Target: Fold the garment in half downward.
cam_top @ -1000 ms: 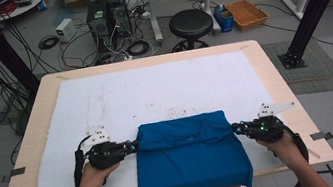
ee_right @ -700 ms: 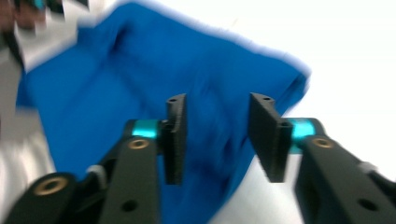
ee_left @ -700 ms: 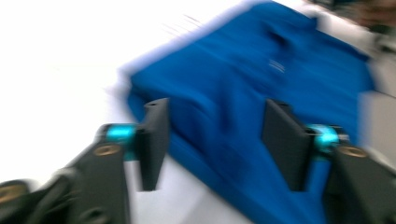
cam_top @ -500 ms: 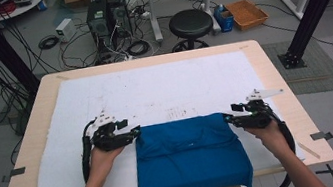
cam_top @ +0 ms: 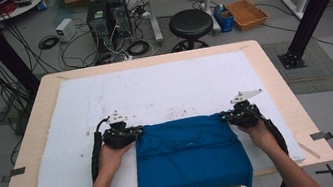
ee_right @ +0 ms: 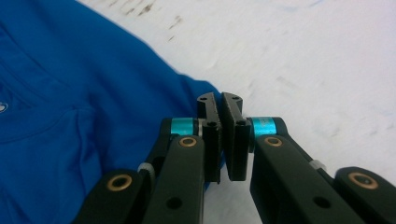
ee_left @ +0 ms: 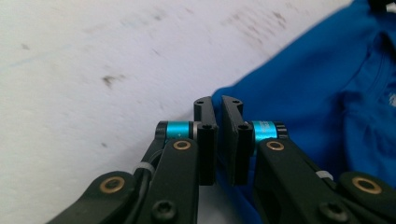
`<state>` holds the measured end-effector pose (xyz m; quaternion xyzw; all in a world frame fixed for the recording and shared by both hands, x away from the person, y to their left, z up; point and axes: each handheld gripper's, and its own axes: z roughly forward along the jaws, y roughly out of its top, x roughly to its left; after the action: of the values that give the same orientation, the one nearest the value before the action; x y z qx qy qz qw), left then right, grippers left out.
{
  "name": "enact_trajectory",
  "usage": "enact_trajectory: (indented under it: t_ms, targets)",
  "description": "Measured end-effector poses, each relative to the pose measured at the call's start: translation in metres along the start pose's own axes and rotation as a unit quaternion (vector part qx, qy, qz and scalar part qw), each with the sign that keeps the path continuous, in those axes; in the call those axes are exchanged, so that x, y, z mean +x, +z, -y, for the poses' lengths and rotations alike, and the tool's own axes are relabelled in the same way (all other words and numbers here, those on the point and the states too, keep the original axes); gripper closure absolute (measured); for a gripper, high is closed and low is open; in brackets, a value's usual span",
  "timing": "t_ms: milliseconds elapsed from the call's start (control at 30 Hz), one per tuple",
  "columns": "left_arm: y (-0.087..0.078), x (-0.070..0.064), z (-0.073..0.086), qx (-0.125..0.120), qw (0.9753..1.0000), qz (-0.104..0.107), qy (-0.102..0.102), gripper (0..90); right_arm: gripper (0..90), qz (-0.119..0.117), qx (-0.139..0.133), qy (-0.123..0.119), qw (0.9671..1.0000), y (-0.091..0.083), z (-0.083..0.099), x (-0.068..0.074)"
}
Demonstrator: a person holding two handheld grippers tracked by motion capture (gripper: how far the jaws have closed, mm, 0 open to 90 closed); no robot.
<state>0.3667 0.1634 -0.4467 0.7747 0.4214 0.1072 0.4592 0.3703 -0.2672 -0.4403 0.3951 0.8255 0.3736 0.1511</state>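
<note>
Left gripper (cam_top: 132, 132) and right gripper (cam_top: 229, 117) each pinch a far corner of the folded blue cloth garment (cam_top: 189, 153), which lies between them.

Overhead forward-down; gripper views close, sharing cloth (cam_top: 189, 153).

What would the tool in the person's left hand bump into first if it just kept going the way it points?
Probably the right tool. The left tool is clamped on the blue shirt's far corner and points across its far edge toward it, though the exact aim is hard to judge.
</note>
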Motion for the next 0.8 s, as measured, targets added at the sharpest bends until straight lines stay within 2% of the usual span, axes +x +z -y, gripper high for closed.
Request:
enact_trajectory:
  t_ms: [33, 67, 100, 167, 300, 333, 367, 400, 433, 467, 500, 533, 600, 633, 667, 700, 733, 767, 800]
  targets:
    - [0.000, 0.005, -0.005, -0.026, 0.9995, -0.005, -0.019, 85.0, 87.7, 0.010, -0.017, 0.003, 0.9998, 0.000, -0.005, -0.005]
    - [0.001, 0.008, -0.010, -0.040, 0.9988, -0.007, -0.028, 85.0, 87.7, 0.014, -0.026, 0.006, 0.9996, 0.001, -0.009, -0.008]
    - [0.001, 0.008, -0.010, -0.040, 0.9988, -0.007, -0.028, 85.0, 87.7, 0.014, -0.026, 0.006, 0.9996, 0.001, -0.009, -0.008]
    - [0.008, 0.016, -0.021, -0.060, 0.9974, -0.018, -0.037, 85.0, 87.7, 0.027, -0.043, 0.016, 0.9986, 0.009, -0.023, -0.020]
    - [0.019, 0.027, -0.027, -0.067, 0.9960, -0.037, -0.046, 84.9, 87.6, 0.050, -0.047, 0.010, 0.9976, 0.021, -0.037, -0.030]
    - [0.021, 0.028, -0.027, -0.072, 0.9953, -0.044, -0.046, 80.2, 83.6, 0.052, -0.043, 0.016, 0.9976, 0.028, -0.040, -0.033]
    - [0.021, 0.027, -0.027, -0.078, 0.9934, -0.066, -0.051, 67.2, 71.5, 0.055, -0.043, 0.030, 0.9971, 0.030, -0.039, -0.035]
    - [0.021, 0.027, -0.027, -0.078, 0.9934, -0.066, -0.051, 61.0, 56.4, 0.056, -0.042, 0.039, 0.9968, 0.029, -0.038, -0.036]
    - [0.017, 0.025, -0.028, -0.082, 0.9939, -0.060, -0.042, 61.0, 56.4, 0.056, -0.042, 0.039, 0.9968, 0.029, -0.038, -0.036]
    - [0.010, 0.018, -0.030, -0.091, 0.9940, -0.059, -0.012, 59.0, 53.3, 0.042, -0.051, 0.068, 0.9955, 0.022, -0.034, -0.040]
    - [0.010, 0.018, -0.030, -0.091, 0.9940, -0.059, -0.012, 58.1, 53.3, 0.042, -0.051, 0.068, 0.9955, 0.022, -0.034, -0.040]
    - [0.005, 0.013, -0.032, -0.100, 0.9941, -0.042, 0.000, 58.1, 52.9, 0.035, -0.064, 0.070, 0.9949, 0.016, -0.031, -0.040]
    - [0.002, 0.005, -0.033, -0.106, 0.9942, -0.005, 0.014, 57.7, 52.9, 0.004, -0.080, 0.076, 0.9939, 0.005, -0.027, -0.038]
    - [0.002, 0.002, -0.033, -0.104, 0.9943, 0.009, 0.021, 57.6, 53.6, -0.019, -0.083, 0.065, 0.9943, 0.001, -0.026, -0.033]
    - [0.006, -0.004, -0.032, -0.093, 0.9948, 0.026, 0.031, 55.4, 54.6, -0.047, -0.076, 0.036, 0.9953, -0.002, -0.026, -0.022]
    - [0.009, -0.007, -0.031, -0.081, 0.9956, 0.032, 0.035, 55.4, 54.6, -0.047, -0.076, 0.036, 0.9953, -0.002, -0.026, -0.022]
    - [0.020, -0.012, -0.029, -0.054, 0.9967, 0.044, 0.041, 54.1, 55.2, -0.059, -0.068, 0.009, 0.9959, 0.002, -0.028, -0.010]
    - [0.020, -0.012, -0.029, -0.054, 0.9967, 0.044, 0.041, 54.1, 55.2, -0.059, -0.068, 0.009, 0.9959, 0.002, -0.028, -0.010]
    - [0.027, -0.014, -0.028, -0.036, 0.9974, 0.048, 0.039, 54.0, 55.8, -0.062, -0.049, -0.005, 0.9968, 0.011, -0.032, -0.001]
